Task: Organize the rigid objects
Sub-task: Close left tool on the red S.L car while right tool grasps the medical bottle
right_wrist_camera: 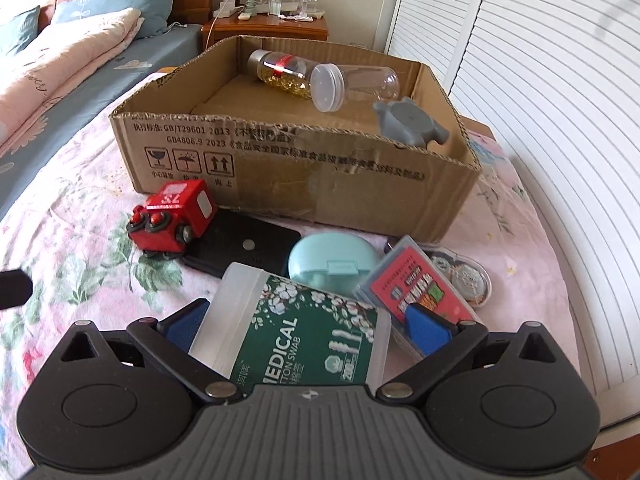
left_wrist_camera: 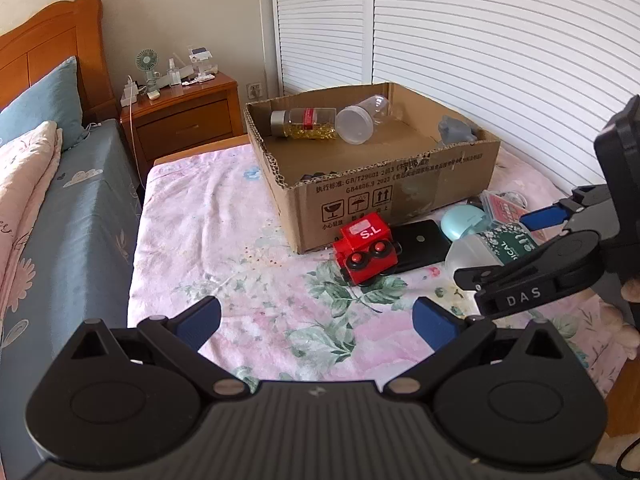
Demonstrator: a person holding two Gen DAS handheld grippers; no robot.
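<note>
step: grasp swab tub (right_wrist_camera: 296, 332) | my right gripper (right_wrist_camera: 308, 326) straddles it, fingers apart, contact unclear | left gripper (left_wrist_camera: 316, 322) apart, empty | advice: squeeze evenly, lift clear, then far into cardboard box (right_wrist_camera: 280, 168)

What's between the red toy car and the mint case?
A flat black device lies between the red toy car and the mint case, touching both; clearest in the right wrist view.
</note>
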